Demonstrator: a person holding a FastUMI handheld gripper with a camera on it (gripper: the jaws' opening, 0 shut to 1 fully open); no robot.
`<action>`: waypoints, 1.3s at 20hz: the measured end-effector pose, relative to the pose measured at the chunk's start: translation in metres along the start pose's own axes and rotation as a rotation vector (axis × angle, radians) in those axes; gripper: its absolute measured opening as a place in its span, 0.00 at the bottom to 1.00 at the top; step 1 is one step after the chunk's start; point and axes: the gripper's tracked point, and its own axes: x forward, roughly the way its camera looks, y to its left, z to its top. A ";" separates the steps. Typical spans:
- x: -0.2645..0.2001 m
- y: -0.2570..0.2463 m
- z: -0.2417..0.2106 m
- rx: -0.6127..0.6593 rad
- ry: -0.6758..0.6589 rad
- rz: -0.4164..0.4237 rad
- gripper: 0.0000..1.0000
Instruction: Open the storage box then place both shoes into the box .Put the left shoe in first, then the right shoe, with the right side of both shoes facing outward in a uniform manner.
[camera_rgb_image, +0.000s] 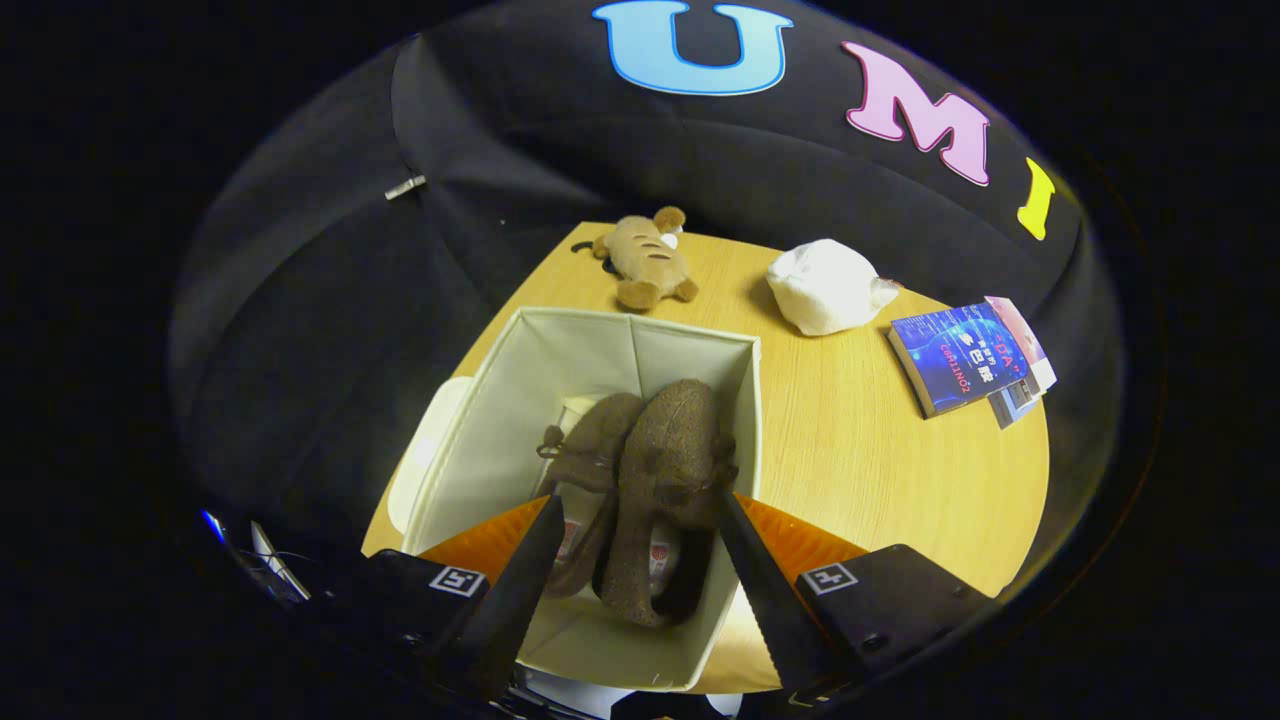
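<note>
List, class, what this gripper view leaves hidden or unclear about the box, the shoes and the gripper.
- Box: its near wall and floor, hidden by the shoes and the fingers.
- Left shoe: mostly covered by the right shoe.
- Gripper: fingers spread beside the shoes; whether either touches a shoe cannot be told.
- Book cover text: too small.
- White bundle: what it is.

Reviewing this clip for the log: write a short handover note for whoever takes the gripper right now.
Gripper: open, above the storage box, fingers either side of the shoes, pressing on neither.
Things: box open on the table; both shoes stand inside, side by side, left shoe and right shoe.
Done: box opened, both shoes in.
Left: withdraw; check that both face the same way.
</note>
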 end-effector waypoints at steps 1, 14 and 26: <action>-0.007 -0.001 0.006 0.007 -0.034 0.027 0.98; -0.136 -0.123 0.076 -0.081 -0.494 0.022 0.99; -0.230 -0.256 0.068 -0.050 -0.668 -0.136 0.99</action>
